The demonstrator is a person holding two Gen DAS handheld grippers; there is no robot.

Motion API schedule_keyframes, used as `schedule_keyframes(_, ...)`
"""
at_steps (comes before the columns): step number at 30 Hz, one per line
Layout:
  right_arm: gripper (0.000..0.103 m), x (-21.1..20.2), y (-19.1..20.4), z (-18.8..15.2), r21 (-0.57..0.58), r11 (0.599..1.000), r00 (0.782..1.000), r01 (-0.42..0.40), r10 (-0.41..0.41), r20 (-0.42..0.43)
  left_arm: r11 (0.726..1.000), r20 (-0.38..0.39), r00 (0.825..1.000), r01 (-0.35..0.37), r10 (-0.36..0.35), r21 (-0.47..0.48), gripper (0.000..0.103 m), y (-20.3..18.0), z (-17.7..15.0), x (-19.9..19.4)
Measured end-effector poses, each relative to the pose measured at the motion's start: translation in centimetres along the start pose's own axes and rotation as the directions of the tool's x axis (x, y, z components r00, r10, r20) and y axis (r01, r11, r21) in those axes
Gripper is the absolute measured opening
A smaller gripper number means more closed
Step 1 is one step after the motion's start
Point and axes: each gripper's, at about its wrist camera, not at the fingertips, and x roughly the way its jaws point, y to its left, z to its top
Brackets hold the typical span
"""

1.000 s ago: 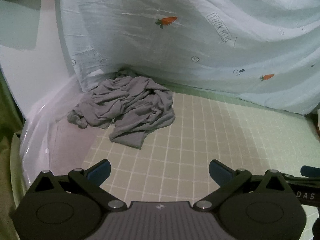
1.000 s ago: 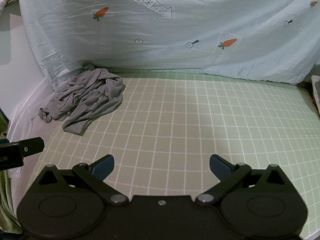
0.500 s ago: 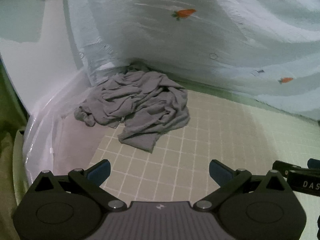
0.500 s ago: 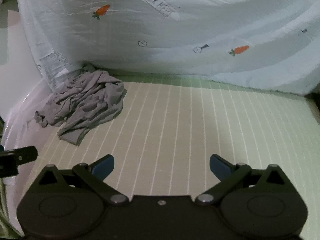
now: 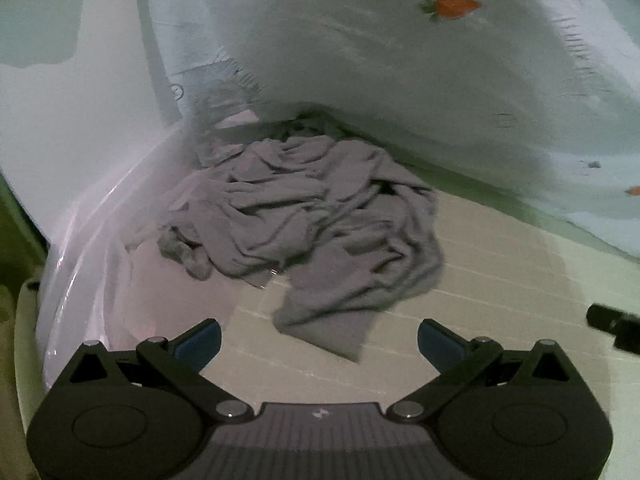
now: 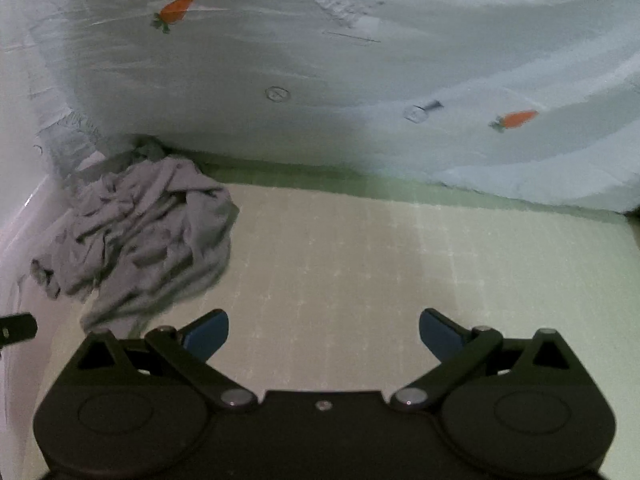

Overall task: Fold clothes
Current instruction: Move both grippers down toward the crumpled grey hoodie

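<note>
A crumpled grey garment (image 5: 320,232) lies in a heap on the green checked mat (image 5: 500,280), close to the back left corner. My left gripper (image 5: 318,344) is open just in front of its nearest flap, with nothing between the blue fingertips. In the right wrist view the same grey garment (image 6: 144,236) sits at the left, and my right gripper (image 6: 324,334) is open over the bare green checked mat (image 6: 360,264), to the right of the heap. The tip of the other gripper shows at each view's edge.
A pale blue quilt (image 6: 360,80) printed with carrots rises like a wall along the back of the mat. A shiny pinkish plastic sheet (image 5: 96,264) and a white wall (image 5: 72,120) border the left side. Open mat extends to the right.
Both grippers have moved forward and leftward toward the grey garment, which now looms larger in both views. The garment itself has not moved. Both grippers stay open.
</note>
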Motion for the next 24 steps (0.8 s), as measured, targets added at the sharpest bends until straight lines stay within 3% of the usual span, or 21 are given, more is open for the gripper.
schedule_keyframes(4, 0.101, 3.7, 3.2, 1.5, -0.019, 0.999, 0.999, -0.034, 0.033, -0.017, 1.000, -0.022, 1.000, -0.016, 0.015, -0.017, 0.097, 2.0, 1.4, 4.0)
schedule_keyframes(8, 0.094, 8.2, 6.8, 2.5, -0.021, 0.996, 0.995, -0.084, 0.083, -0.054, 1.000, -0.061, 0.998, -0.021, 0.020, -0.021, 0.091, 3.4, 2.2, 7.7)
schedule_keyframes(11, 0.083, 11.6, 9.2, 2.8, -0.017, 0.992, 0.989, -0.122, 0.120, -0.085, 0.999, -0.100, 0.995, -0.015, 0.011, -0.030, 0.084, 4.1, 2.4, 10.4)
schedule_keyframes(16, 0.076, 16.6, 12.5, 2.7, -0.034, 0.986, 0.979, -0.163, 0.157, -0.133, 0.999, -0.158, 0.987, -0.007, 0.000, -0.045, 0.073, 4.3, 2.2, 13.4)
schedule_keyframes(22, 0.056, 19.1, 13.6, 1.7, -0.069, 0.983, 0.969, -0.172, 0.156, -0.189, 0.998, -0.176, 0.984, -0.027, 0.016, -0.063, 0.071, 4.2, 1.9, 14.0)
schedule_keyframes(24, 0.040, 18.6, 13.7, 1.2, -0.131, 0.976, 0.971, -0.177, 0.151, -0.186, 0.998, -0.174, 0.985, -0.031, 0.019, -0.063, 0.071, 4.1, 1.8, 13.4)
